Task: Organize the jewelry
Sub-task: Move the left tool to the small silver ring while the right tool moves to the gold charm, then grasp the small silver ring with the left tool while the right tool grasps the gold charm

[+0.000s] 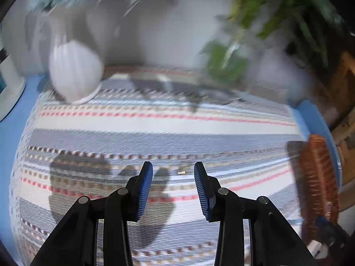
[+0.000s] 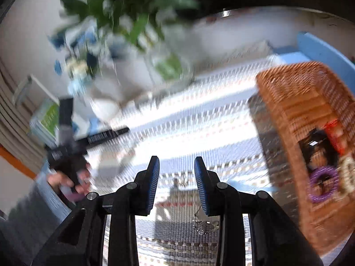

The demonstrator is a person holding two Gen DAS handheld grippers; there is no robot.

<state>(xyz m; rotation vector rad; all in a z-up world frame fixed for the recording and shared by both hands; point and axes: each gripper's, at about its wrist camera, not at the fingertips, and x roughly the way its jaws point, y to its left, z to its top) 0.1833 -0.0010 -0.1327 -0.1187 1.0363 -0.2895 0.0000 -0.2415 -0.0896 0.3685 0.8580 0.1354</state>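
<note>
Surface, left wrist view: a striped woven cloth (image 1: 155, 128) in grey, white, red and tan covers a blue table (image 1: 13, 133); a pale wall stands behind, all of it blurred.
Background, left wrist view: a white ribbed vase (image 1: 75, 71) sits at the cloth's far left, and green plant leaves (image 1: 277, 17) hang at the upper right.
Left gripper (image 1: 173, 173): the blue pads stand apart with nothing between them — only cloth shows in the gap.
Jewelry, left wrist view: a small metallic piece (image 1: 183, 169) lies on the cloth just past the fingertips, too small to tell what it is.
Container, left wrist view: a wicker basket (image 1: 319, 181) is seen edge-on at the right rim; its contents are hidden here.
Surface, right wrist view: the same striped cloth, heavily smeared, with the plant and some blue-and-white decor behind.
Right gripper (image 2: 176, 168): the jaws are parted and empty.
Jewelry, right wrist view: a silver chain-like piece (image 2: 203, 225) lies on the cloth below the right finger.
Container, right wrist view: the basket's open inside shows — a purple beaded ring (image 2: 322, 184), a dark item (image 2: 316, 148), something red (image 2: 335, 133) and a pale beaded piece (image 2: 349, 177) at the edge.
Only in the right wrist view: the person's hand (image 2: 66, 181) holding the other gripper, at the left.
</note>
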